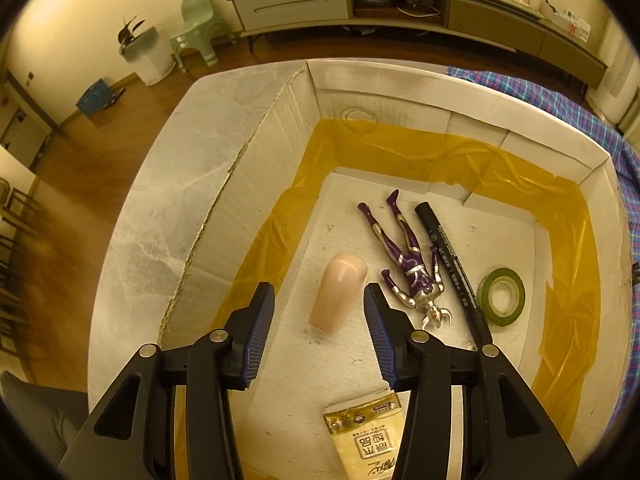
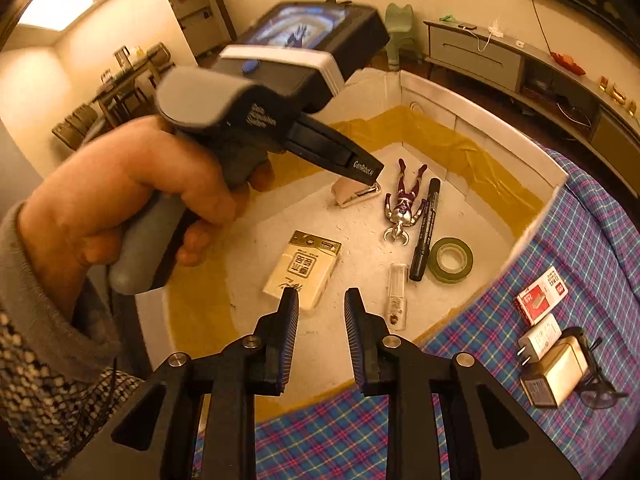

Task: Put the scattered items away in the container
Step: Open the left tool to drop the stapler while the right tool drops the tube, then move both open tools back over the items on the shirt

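Box (image 1: 400, 92) on the counter (image 1: 168, 184) holds most of the things already: a pink case (image 1: 339, 294), a toy figure (image 1: 408, 264), a black marker (image 1: 454, 268), a roll of green tape (image 1: 503, 297), a yellow packet (image 1: 372, 436) and, in the right view, a small clear tube (image 2: 397, 294). My left hand-held gripper (image 1: 320, 334) hangs over the pink case with its fingers apart and nothing between them, so I judge that the case is just put down. My right hand-held gripper (image 2: 321, 334) is also apart and empty, above the near edge of the box.

What is left lies outside the box, on the checked cloth (image 2: 560, 248) to my right: a red and white small box (image 2: 541, 295), a white charger (image 2: 538, 338), a tan block (image 2: 554, 376) and what looks like dark glasses (image 2: 600, 380), which are touching or nearly touching each other.

For the next step I think the right side is better, because these things are near it. I would take the small box first, since it lies apart from the others. I should come down straight, close on its narrow sides, and not push the charger. The cloth is soft, so I should not press too deep.
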Tool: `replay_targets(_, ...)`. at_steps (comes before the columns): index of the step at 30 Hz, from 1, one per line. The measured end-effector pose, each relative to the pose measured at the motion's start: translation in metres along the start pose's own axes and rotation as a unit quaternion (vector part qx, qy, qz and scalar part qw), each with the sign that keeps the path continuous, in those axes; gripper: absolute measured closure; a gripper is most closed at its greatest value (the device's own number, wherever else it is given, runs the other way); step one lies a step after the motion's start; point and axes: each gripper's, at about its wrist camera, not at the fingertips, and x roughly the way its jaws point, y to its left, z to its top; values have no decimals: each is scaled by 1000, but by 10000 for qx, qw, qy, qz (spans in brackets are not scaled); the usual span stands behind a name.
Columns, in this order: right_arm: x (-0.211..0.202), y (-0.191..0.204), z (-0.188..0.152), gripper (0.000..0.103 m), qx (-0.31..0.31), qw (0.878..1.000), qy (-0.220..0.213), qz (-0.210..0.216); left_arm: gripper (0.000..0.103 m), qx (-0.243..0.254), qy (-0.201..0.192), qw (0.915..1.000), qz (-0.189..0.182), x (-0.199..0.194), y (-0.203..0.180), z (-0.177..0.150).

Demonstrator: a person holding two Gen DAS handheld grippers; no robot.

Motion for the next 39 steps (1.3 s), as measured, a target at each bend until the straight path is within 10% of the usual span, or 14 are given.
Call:
replay_targets(21,-102,-6,-50,68,362,9800,-1693,985,54,366,-1487,9875,367,-106,-42,-31)
replay_targets(39,-193,-60,-105,54,895,9542,-2670,1012,54,278,-2902,9414,-1699,-193,-109,-61)
